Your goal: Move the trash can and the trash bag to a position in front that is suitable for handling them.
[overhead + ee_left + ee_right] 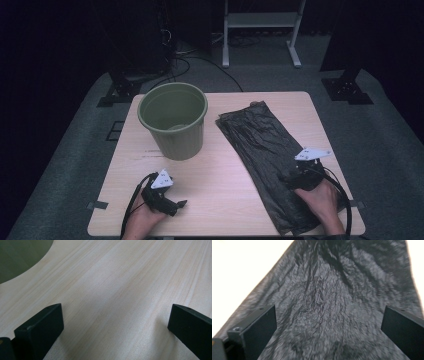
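High view puts the bag (262, 165), a black bin liner, flat and crumpled on the right half of the table (220, 200), running from near the back edge to the front edge, with the green bin (173, 120) standing apart on the left. My right gripper (296, 176) is over the bag's near part; in the right gripper view its jaws stand wide, nothing between them but wrinkled film (322, 297) below, and I can't tell whether the tips touch it. My left gripper (172, 202) lies low over bare wood near the front edge, jaws also spread and empty; the left gripper view has the bin's wall (20, 257) off in the corner.

I'd judge the bag very light, limp and slick: thin plastic that will slide on the smooth wood instead of lifting if I just push down, and that could tear if I drag a sharp jaw edge across it. It has no stiffness, so whatever I lift will droop and trail. I'd take it at a raised wrinkle or at a long edge, where a jaw can get under a fold, and pinch firmly. Opening it will probably need the left gripper on the opposite layer.
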